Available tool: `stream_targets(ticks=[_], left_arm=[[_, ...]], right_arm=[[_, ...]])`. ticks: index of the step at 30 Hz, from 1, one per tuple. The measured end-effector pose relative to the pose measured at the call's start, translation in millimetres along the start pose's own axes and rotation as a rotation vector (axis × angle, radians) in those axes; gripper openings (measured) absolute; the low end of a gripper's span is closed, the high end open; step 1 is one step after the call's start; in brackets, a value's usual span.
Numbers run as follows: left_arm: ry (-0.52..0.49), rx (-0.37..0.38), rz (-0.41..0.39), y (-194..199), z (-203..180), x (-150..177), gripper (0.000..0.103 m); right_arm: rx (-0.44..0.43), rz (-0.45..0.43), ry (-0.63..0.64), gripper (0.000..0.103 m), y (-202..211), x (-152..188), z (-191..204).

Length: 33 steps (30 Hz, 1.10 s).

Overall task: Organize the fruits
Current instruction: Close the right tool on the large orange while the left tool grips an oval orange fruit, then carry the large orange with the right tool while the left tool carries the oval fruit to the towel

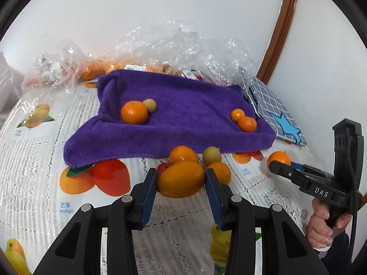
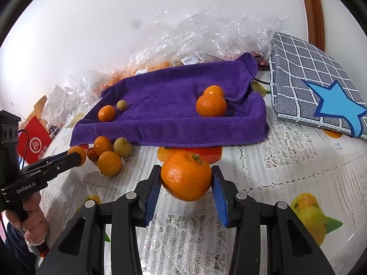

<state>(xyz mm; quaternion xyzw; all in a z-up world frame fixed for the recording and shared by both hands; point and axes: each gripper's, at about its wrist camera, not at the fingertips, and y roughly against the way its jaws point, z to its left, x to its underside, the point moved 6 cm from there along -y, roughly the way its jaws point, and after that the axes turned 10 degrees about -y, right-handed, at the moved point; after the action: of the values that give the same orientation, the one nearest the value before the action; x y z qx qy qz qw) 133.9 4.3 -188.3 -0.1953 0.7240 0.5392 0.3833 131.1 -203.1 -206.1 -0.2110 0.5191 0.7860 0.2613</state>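
Note:
My left gripper (image 1: pixel 181 181) is shut on a smooth oval yellow-orange fruit (image 1: pixel 181 178) just above the table, in front of a small heap of loose fruit (image 1: pixel 213 160). My right gripper (image 2: pixel 186 178) is shut on a mandarin with a stem (image 2: pixel 186 175); it also shows in the left wrist view (image 1: pixel 278 159). A purple towel (image 1: pixel 179 114) lies draped over a raised tray. On it sit an orange with a small tan fruit (image 1: pixel 137 110) at the left and two small oranges (image 1: pixel 243 120) at the right.
A fruit-print lace tablecloth (image 2: pixel 286 160) covers the table. Crumpled clear plastic bags (image 1: pixel 160 45) with more oranges lie behind the towel against the wall. A grey checked cushion with a blue star (image 2: pixel 321 87) lies at the right. A red packet (image 2: pixel 34 142) stands at the left.

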Motion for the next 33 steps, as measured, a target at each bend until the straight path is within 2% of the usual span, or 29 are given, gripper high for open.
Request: stream_targets(ticks=[19, 26, 33], left_arm=[[0.144, -0.074, -0.079, 15.1, 37.2, -6.1, 0.04], [0.157, -0.102, -0.091, 17.1, 41.9, -7.9, 0.04], [0.134, -0.139, -0.105, 20.5, 40.0, -9.2, 0.04]], right_arm=[[-0.018, -0.029, -0.058, 0.043, 8.0, -4.3, -9.5], [-0.029, -0.054, -0.095, 0.043, 16.2, -14.7, -13.3], [-0.032, -0.101, -0.057, 0.043, 29.8, -35.7, -2.4]])
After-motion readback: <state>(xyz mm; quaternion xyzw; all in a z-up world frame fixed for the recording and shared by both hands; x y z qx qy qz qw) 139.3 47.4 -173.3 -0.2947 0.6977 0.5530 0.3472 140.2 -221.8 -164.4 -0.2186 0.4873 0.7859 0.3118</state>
